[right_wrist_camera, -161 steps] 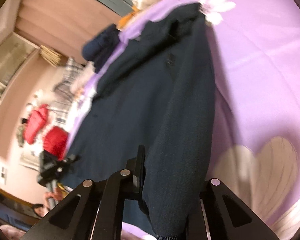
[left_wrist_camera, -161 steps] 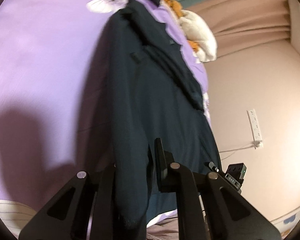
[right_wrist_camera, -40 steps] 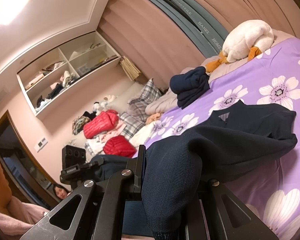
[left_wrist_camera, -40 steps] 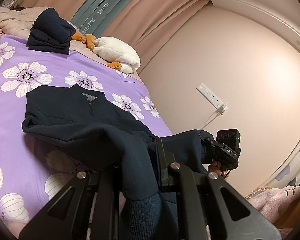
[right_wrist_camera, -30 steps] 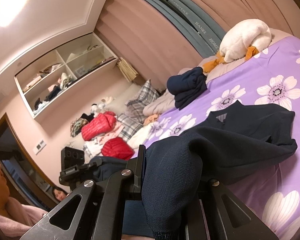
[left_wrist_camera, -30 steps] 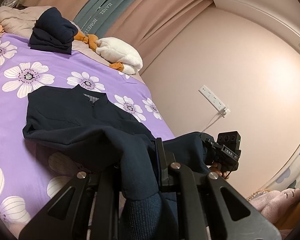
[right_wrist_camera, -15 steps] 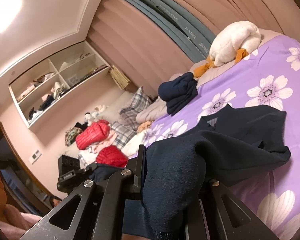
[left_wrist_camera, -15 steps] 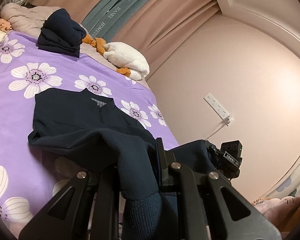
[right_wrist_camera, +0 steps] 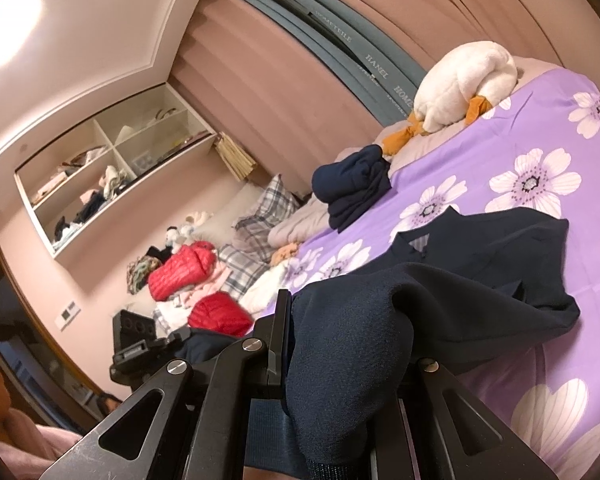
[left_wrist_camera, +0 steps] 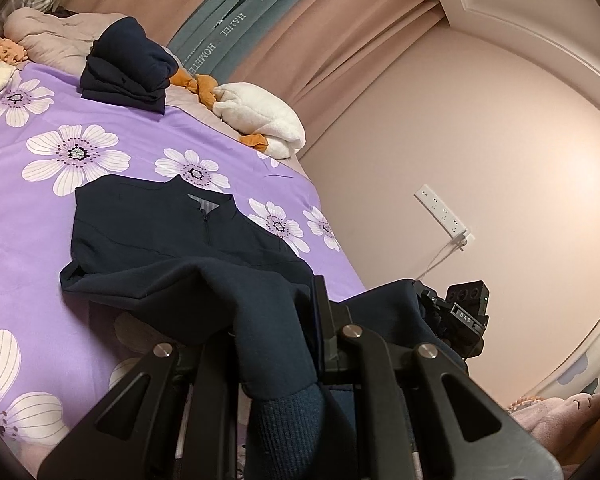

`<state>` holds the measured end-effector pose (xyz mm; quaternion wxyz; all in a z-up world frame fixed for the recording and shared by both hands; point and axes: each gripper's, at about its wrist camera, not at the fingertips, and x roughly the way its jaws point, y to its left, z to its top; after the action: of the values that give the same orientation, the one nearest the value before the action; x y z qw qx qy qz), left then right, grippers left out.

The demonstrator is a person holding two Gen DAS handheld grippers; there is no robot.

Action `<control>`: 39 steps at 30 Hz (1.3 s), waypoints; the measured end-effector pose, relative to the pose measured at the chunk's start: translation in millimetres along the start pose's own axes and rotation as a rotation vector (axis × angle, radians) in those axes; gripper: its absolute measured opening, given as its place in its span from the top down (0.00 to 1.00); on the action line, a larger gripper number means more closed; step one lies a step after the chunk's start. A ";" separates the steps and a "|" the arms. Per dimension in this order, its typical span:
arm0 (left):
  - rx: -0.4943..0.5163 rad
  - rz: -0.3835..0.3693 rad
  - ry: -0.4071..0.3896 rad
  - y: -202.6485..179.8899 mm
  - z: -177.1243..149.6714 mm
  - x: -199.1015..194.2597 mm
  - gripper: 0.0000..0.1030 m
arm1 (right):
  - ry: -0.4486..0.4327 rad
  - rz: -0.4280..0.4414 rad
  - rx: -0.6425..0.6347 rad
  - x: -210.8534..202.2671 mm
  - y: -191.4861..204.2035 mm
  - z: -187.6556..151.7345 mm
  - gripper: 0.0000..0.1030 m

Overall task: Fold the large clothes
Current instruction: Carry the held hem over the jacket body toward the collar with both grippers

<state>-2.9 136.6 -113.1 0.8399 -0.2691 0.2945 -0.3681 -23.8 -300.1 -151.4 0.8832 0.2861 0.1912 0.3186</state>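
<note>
A: On the purple bedspread printed with white flowers [left_wrist_camera: 32, 216], what lies there?

B: A dark navy zip-neck jacket [left_wrist_camera: 148, 232], collar end flat on the spread and pointing toward the pillows. Its lower part rises off the bed toward both cameras.

A: What has hold of it?

B: The black left gripper [left_wrist_camera: 276, 344] has its fingers clamped on a bunch of navy cloth, with a ribbed cuff hanging down between them. In the right wrist view the black right gripper [right_wrist_camera: 339, 360] is likewise closed on a thick fold of the same jacket [right_wrist_camera: 479, 280], the fabric filling the gap between its fingers.

A: Can each gripper be seen from the other side?

B: Yes. The right one shows at the right edge of the bed in the left view, cloth bunched at its front; the left one shows low at the left in the right view.

A: Anything else on the bed?

B: A folded stack of dark navy clothes [left_wrist_camera: 128, 68] near the head end, well apart from the jacket, and beside it a white plush duck with orange feet [left_wrist_camera: 260, 120]. Two red puffer jackets [right_wrist_camera: 184, 268] lie on a plaid-covered heap beyond.
</note>
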 end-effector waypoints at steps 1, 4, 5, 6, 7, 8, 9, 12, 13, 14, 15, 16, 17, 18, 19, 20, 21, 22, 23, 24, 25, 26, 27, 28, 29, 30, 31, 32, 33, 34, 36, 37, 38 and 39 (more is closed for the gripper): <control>0.001 0.001 0.000 -0.4 0.0 -0.2 0.87 | -0.001 0.000 -0.002 -0.2 0.1 -0.1 0.88; 0.003 0.005 -0.002 -1.9 -0.5 -0.2 0.87 | -0.001 0.000 -0.002 -0.1 0.1 -0.1 0.88; 0.004 0.005 -0.003 -2.1 -0.7 -0.1 0.87 | -0.001 -0.001 -0.002 0.6 0.1 0.1 0.88; 0.003 0.006 -0.003 -2.0 -1.3 0.5 0.87 | -0.001 0.000 -0.002 0.2 -0.1 -0.6 0.88; 0.003 0.006 -0.003 -2.0 -1.4 0.5 0.87 | 0.000 0.000 -0.004 0.6 0.1 -0.5 0.88; 0.002 0.007 -0.003 -2.2 -1.3 0.3 0.87 | 0.000 -0.001 -0.005 0.9 0.2 -0.5 0.88; 0.003 0.007 -0.003 -1.8 -1.4 0.3 0.87 | -0.001 -0.002 -0.002 0.4 0.4 -0.8 0.88; 0.001 0.008 -0.004 -1.2 -1.5 0.5 0.87 | -0.001 -0.001 -0.001 0.3 0.4 -0.5 0.88; 0.000 0.008 -0.004 -0.9 -1.4 0.6 0.87 | -0.001 -0.001 -0.001 0.1 0.3 -0.4 0.88; 0.000 0.008 -0.004 -1.1 -1.4 0.3 0.87 | -0.001 -0.001 -0.001 -0.1 0.1 -0.2 0.88; -0.001 0.009 -0.005 -0.9 -2.0 0.6 0.87 | -0.001 -0.002 0.000 0.2 -0.5 -0.2 0.88; -0.002 0.009 -0.004 -0.5 -2.2 0.4 0.87 | -0.001 -0.002 0.000 0.2 -0.7 -0.4 0.88; -0.002 0.010 -0.004 -0.2 -2.7 0.1 0.87 | 0.000 -0.002 -0.001 0.2 -0.9 -0.3 0.88; -0.002 0.011 -0.003 0.4 -3.1 -0.1 0.87 | 0.000 -0.002 -0.001 0.2 -0.9 -0.2 0.88; -0.002 0.011 -0.003 0.5 -3.7 -0.2 0.87 | 0.000 -0.002 -0.002 0.4 -0.9 -0.2 0.88; -0.002 0.011 -0.003 0.6 -3.8 -0.2 0.87 | 0.001 -0.002 -0.002 0.7 -1.0 0.0 0.88; -0.001 0.011 -0.003 0.8 -4.0 -0.2 0.87 | 0.001 -0.003 -0.002 0.6 -1.1 -0.3 0.88; -0.001 0.012 -0.003 0.8 -4.0 -0.2 0.87 | 0.002 -0.004 -0.003 0.9 -1.4 0.0 0.88; -0.001 0.012 -0.003 0.8 -4.0 -0.2 0.87 | 0.003 -0.005 -0.004 1.0 -2.0 0.3 0.88; -0.001 0.011 -0.003 0.8 -4.1 -0.2 0.87 | 0.002 -0.003 -0.003 0.9 -1.6 -0.3 0.88; 0.000 0.013 -0.003 0.8 -4.3 -0.2 0.87 | 0.001 -0.003 -0.003 0.9 -1.4 -0.5 0.88; -0.001 0.014 -0.002 0.8 -4.4 0.0 0.87 | 0.002 -0.003 -0.004 1.1 -1.7 -0.3 0.88; -0.001 0.014 -0.002 0.9 -4.9 -0.1 0.87 | 0.002 -0.004 -0.004 1.3 -2.0 -0.5 0.88; 0.000 0.016 -0.002 1.1 -5.6 -0.1 0.87 | 0.002 -0.003 -0.003 1.3 -2.0 -0.5 0.88; 0.001 0.018 -0.001 1.4 -6.1 -0.3 0.87 | 0.002 -0.003 -0.002 1.3 -2.7 -0.1 0.88; 0.002 0.019 -0.002 1.5 -7.0 -0.3 0.87 | 0.002 -0.003 -0.004 1.2 -1.9 -0.3 0.88; 0.003 0.020 -0.002 1.3 -7.7 -0.5 0.87 | 0.003 -0.004 -0.004 1.3 -2.0 -0.1 0.88; 0.004 0.021 -0.002 1.5 -8.0 -0.8 0.87 | 0.003 -0.004 -0.005 1.2 -2.0 0.1 0.88; 0.003 0.021 -0.002 1.4 -7.8 -0.6 0.87 | 0.002 -0.004 -0.005 1.3 -1.8 -0.2 0.88; 0.002 0.021 -0.003 1.8 -7.8 -0.9 0.87 | 0.002 -0.004 -0.004 1.5 -1.5 -0.5 0.88; 0.000 0.022 -0.002 2.3 -7.4 -0.5 0.87 | 0.002 -0.005 -0.004 2.4 -2.2 -0.1 0.88; 0.001 0.024 -0.001 2.5 -7.0 -0.4 0.87 | 0.002 -0.005 -0.002 2.4 -2.7 0.3 0.88; 0.002 0.023 -0.001 2.2 -7.4 -0.5 0.87 | 0.003 -0.005 -0.002 2.5 -2.9 0.8 0.88; 0.003 0.024 -0.002 2.0 -7.5 -0.5 0.87 | 0.003 -0.006 -0.006 2.1 -2.5 0.4 0.88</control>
<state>-7.5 136.4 -119.4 0.8449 -0.2645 0.2962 -0.3583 -20.9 -300.5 -152.9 0.8847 0.2824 0.1925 0.3169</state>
